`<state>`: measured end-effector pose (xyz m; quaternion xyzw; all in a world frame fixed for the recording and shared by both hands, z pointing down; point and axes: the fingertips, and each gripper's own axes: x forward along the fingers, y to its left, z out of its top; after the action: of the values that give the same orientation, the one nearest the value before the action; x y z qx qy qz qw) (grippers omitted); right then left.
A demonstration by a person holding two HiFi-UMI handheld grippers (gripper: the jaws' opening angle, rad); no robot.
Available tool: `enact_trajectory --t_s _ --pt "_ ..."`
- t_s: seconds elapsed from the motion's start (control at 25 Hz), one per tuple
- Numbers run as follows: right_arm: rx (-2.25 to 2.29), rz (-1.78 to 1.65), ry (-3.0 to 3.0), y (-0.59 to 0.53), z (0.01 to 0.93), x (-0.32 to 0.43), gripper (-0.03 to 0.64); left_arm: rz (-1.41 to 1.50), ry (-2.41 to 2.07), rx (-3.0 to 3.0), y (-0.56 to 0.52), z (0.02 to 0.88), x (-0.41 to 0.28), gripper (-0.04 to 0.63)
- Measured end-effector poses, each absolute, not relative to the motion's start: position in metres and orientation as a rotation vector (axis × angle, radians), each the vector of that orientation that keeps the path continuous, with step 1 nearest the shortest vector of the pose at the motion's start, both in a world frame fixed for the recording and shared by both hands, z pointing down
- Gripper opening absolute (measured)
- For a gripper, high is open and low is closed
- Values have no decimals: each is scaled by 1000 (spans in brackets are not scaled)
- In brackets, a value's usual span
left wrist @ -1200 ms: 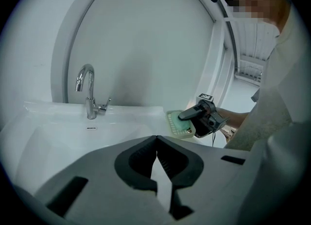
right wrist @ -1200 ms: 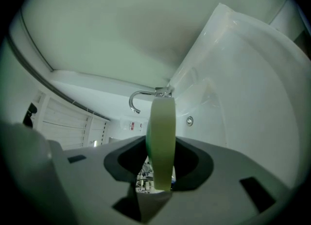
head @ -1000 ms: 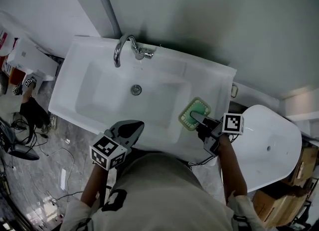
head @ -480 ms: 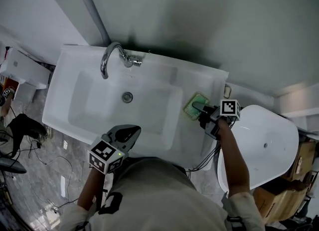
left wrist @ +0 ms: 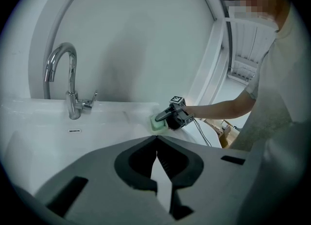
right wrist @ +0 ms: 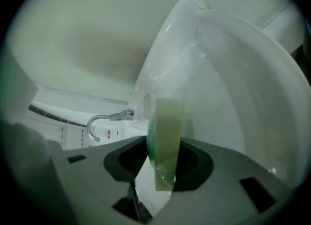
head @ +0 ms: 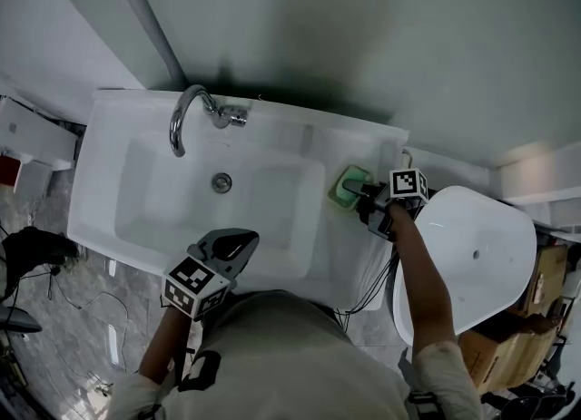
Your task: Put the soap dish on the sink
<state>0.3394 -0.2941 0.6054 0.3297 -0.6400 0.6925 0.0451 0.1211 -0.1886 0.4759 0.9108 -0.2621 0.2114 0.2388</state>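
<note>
Largest item: the white rectangular ceramic sink [head: 116, 141]. Its basin is bare, and the flat deck on the sink's right side offers open room up to the sink's right rim. Beyond that rim, close beside the sink, stands a white oval fixture [head: 472, 264]. The curved chrome tap [head: 184, 117] stands at the sink's back edge, well apart from both my tools.

My right gripper [head: 357, 190] pinches the small pale green plastic soap dish [head: 346, 183] by its edge, over the sink's right deck just beside the basin. Whether the dish touches the deck I cannot tell.

My left gripper [head: 245, 239] hangs over the sink's front rim, jaws pressed together and empty.

Against a second ago, the soap dish stands nearer the sink's back edge.
</note>
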Motion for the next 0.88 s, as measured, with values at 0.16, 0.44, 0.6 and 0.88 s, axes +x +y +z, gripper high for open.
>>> enact_trajectory --t_s 0.16,0.44,0.6,0.88 --pt "1007 2086 -1925 -298 612 342 155 590 -693 2493 -193 481 121 20" --pt "1055 1908 -1929 -304 615 348 186 609 -660 2500 -193 486 126 20" --pt "1098 1689 -1918 -307 615 357 258 620 -642 2506 -192 486 131 20" --pt "1136 1450 -1908 -315 618 365 325 629 -635 2514 -195 488 131 20"
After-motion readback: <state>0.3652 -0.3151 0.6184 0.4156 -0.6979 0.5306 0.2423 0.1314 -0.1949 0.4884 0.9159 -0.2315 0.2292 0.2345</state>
